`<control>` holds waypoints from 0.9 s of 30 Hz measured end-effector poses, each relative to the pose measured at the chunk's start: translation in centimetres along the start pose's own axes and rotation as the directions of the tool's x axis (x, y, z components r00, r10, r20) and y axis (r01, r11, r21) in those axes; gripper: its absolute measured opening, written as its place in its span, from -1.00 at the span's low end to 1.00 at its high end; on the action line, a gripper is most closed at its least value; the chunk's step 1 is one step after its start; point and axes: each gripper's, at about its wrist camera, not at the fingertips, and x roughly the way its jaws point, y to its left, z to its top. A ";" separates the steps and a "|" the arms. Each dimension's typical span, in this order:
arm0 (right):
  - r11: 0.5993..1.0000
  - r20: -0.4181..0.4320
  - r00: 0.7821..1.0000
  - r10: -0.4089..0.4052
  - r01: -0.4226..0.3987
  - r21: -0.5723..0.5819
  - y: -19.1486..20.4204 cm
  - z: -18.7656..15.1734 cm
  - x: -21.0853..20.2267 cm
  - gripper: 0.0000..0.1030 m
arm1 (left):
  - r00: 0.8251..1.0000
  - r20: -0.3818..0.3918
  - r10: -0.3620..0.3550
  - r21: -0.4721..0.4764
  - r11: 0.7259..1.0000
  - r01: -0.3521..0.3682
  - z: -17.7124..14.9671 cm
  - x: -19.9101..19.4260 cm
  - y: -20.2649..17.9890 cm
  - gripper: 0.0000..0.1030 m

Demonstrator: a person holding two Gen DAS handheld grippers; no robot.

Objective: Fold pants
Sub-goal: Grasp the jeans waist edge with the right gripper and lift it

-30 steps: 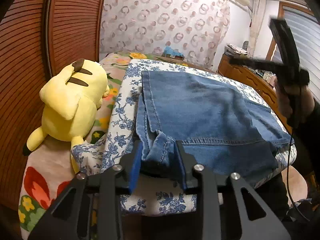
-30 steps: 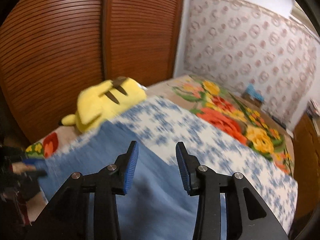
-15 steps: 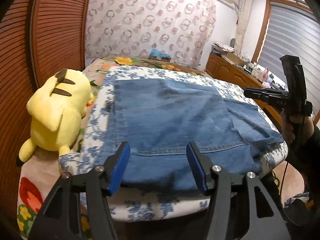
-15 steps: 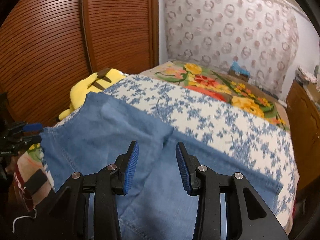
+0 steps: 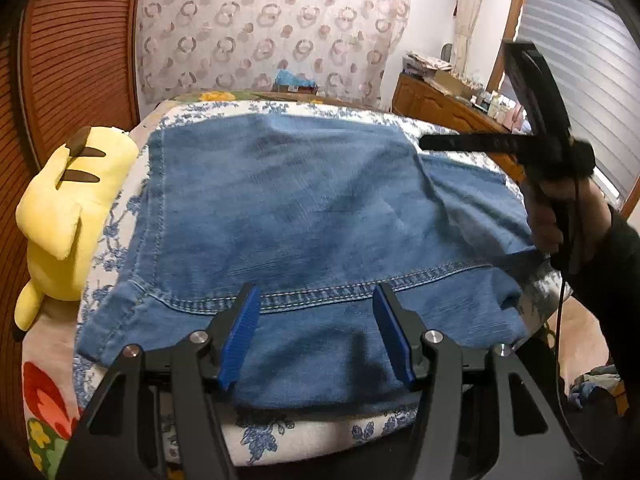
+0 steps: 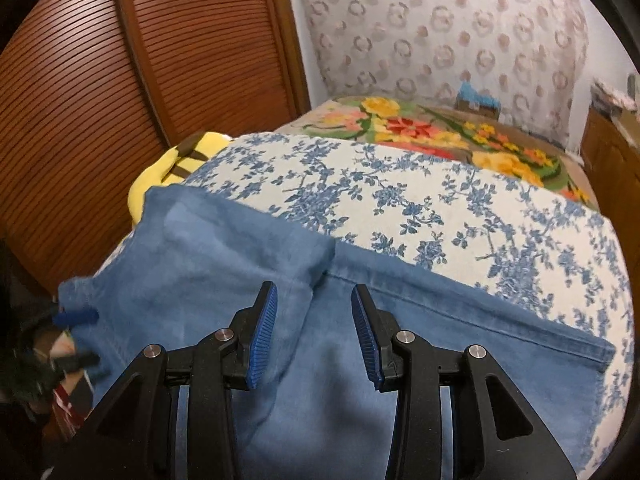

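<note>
The bed [image 6: 400, 128] fills most of both views, and a blue-flowered sheet [image 6: 400, 200] covers its near part. The pants [image 5: 304, 216] lie on that sheet, spread almost flat, already doubled over so that one layer rests on another. A yellow plush toy [image 5: 68, 216] lies just beside them at the side of the wooden closet doors [image 6: 140, 60].

The left gripper [image 5: 316, 332] hovers low over the near edge of the pants with its blue pads spread wide, holding nothing. The right gripper [image 6: 314, 332] hangs over the cloth from the other side, its jaws also apart and empty.

The step in hand seems to be the choice of the next grasp for another fold. To do it well, each gripper should go down to an edge or a corner and pinch all layers together — not only the top one — and both should lift together, so the fold line comes straight.

From the left wrist view the long axis of the pants runs from left to right. A stitched seam [image 5: 360, 288] runs parallel to the near edge, but which end is the waist I cannot tell — the cloth is folded.
</note>
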 end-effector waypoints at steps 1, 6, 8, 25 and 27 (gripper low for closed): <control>1.000 -0.008 1.000 0.005 -0.005 0.011 -0.2 0.4 0.6 -0.25 | 1.000 -0.003 0.003 0.002 1.000 -0.003 0.0 0.2 -0.1 0.12; 0.997 -0.053 0.998 0.025 -0.021 0.078 -0.8 1.7 2.6 -0.39 | 1.000 -0.008 -0.001 0.001 1.000 0.001 -0.3 0.4 -0.2 0.12; 0.995 -0.056 0.998 0.031 -0.026 0.091 -0.8 2.1 2.9 -0.53 | 1.000 -0.009 -0.004 0.000 1.000 0.004 -0.3 0.5 -0.2 0.12; 0.997 0.169 0.986 0.015 -0.002 -0.079 4.1 6.7 -0.3 -0.98 | 1.000 -0.007 -0.009 0.010 1.000 0.009 -0.7 1.2 0.0 0.12; 0.994 0.208 0.977 0.037 -0.016 -0.106 4.9 7.3 -1.2 -0.98 | 1.000 -0.006 -0.012 0.009 1.000 0.012 -0.8 1.1 0.0 0.12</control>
